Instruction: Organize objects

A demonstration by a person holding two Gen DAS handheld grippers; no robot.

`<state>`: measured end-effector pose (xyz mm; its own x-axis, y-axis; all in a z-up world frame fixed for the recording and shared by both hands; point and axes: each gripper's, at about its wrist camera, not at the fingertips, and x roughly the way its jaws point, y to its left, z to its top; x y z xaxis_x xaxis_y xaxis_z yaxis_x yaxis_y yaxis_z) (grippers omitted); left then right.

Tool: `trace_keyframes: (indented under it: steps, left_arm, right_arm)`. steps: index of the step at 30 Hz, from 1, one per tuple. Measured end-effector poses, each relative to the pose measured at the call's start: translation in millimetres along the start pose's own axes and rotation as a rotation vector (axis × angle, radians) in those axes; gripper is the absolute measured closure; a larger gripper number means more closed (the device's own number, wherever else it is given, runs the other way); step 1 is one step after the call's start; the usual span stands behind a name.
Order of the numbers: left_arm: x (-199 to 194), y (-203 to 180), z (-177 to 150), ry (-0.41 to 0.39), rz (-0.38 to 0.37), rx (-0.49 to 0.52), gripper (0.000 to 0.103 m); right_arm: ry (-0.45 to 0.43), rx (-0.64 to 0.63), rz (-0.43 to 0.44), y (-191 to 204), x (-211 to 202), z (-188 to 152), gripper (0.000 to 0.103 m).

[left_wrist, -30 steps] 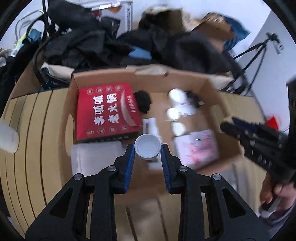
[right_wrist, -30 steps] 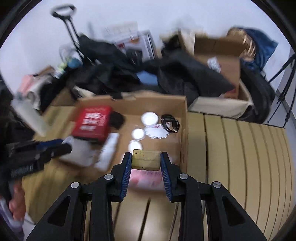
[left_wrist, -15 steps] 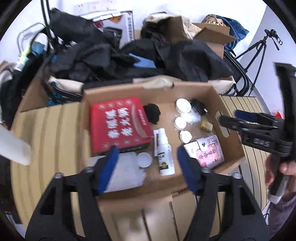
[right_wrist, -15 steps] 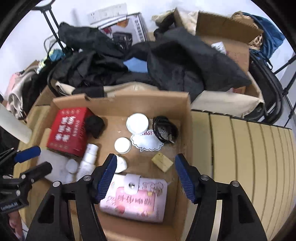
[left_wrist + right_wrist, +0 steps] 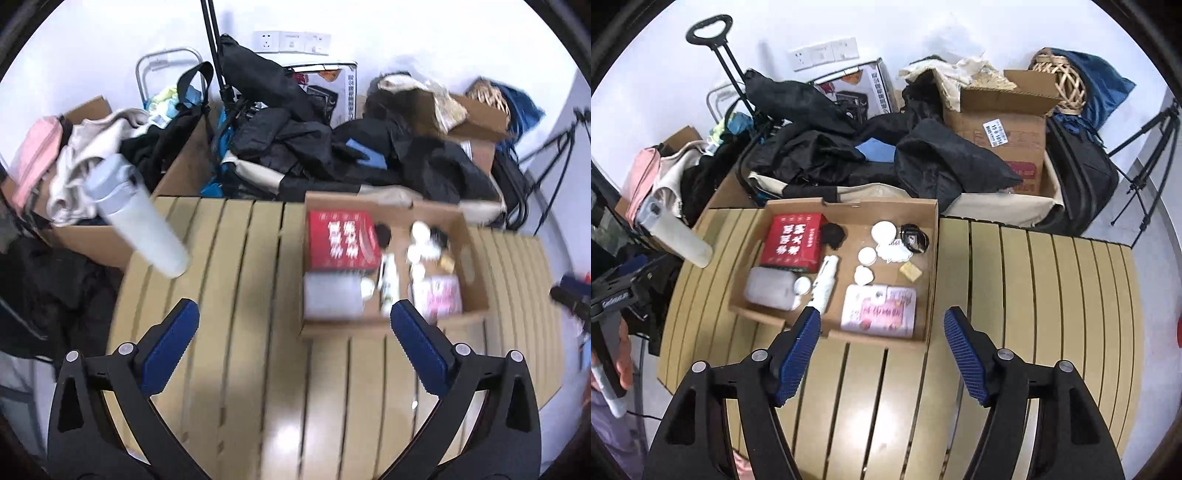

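An open cardboard box sits on the slatted table. It holds a red carton, a white spray bottle, a small white cap, a tan block, a pink pouch, round white lids and a black cable coil. My right gripper hangs above the box's near edge, jaws opening, nothing between them. My left gripper hovers over bare table left of the box, jaws opening wide and empty.
A white tumbler lies at the table's left edge. Dark clothes, bags and a second cardboard box are piled behind the table. A tripod stands at the far right.
The left gripper let go of the white cap and the right gripper let go of the tan block; both now lie in the box. Both grippers opened, rose and drew back; the left swung leftward.
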<state>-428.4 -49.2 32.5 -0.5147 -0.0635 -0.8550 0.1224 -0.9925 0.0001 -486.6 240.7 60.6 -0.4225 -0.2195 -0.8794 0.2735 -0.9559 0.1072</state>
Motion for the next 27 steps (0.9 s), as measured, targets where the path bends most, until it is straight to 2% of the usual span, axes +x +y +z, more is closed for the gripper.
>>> trace_keyframes:
  steps: [2, 5, 7, 10, 12, 16, 18, 19, 21, 23, 25, 27]
  left_arm:
    - [-25.4, -4.2, -21.1, -0.011, 0.006, 0.050, 0.000]
    - [-68.3, -5.1, -58.2, -0.057, -0.030, 0.092, 0.000]
    - [-97.2, -8.0, -89.4, -0.116, -0.033, 0.130, 0.000]
    - [-131.3, -11.6, -138.6, -0.178, -0.008, 0.180, 0.000]
    - [-154.0, -9.1, -170.7, -0.229, -0.046, 0.183, 0.000]
    - [-193.1, 4.3, -243.0, -0.331, -0.085, 0.154, 0.000]
    - [-200.3, 10.2, -272.1, -0.355, -0.060, 0.153, 0.000]
    - [-203.4, 13.9, -290.0, -0.357, -0.017, 0.143, 0.000]
    - [-209.1, 19.4, -320.3, -0.363, 0.002, 0.128, 0.000]
    - [-214.0, 24.5, -344.8, -0.354, -0.015, 0.088, 0.000]
    - [-219.5, 30.9, -371.3, -0.355, -0.045, 0.023, 0.000]
    - [-221.0, 28.6, -384.1, -0.367, -0.028, -0.016, 0.000]
  right_arm:
    - [-0.015, -0.006, -0.023, 5.5, -17.8, -13.4, 0.030]
    - [-0.058, -0.027, -0.034, 17.5, -49.4, -44.3, 0.030]
    - [-0.098, -0.068, -0.039, 30.1, -73.2, -74.1, 0.030]
    - [-0.156, -0.110, 0.000, 45.9, -107.7, -124.9, 0.030]
    - [-0.193, -0.123, 0.026, 53.0, -128.0, -159.8, 0.030]
    - [-0.266, -0.128, 0.048, 67.1, -165.6, -245.6, 0.030]
    - [-0.290, -0.144, 0.071, 74.3, -177.4, -288.0, 0.025]
    - [-0.289, -0.150, 0.073, 77.7, -180.0, -305.1, 0.019]
    - [-0.304, -0.145, 0.049, 83.7, -184.1, -336.2, 0.019]
    - [-0.324, -0.127, 0.022, 91.8, -188.1, -369.7, 0.019]
    - [-0.382, -0.064, -0.002, 97.6, -193.1, -399.9, 0.019]
    - [-0.449, 0.012, -0.059, 101.3, -194.5, -422.7, 0.019]
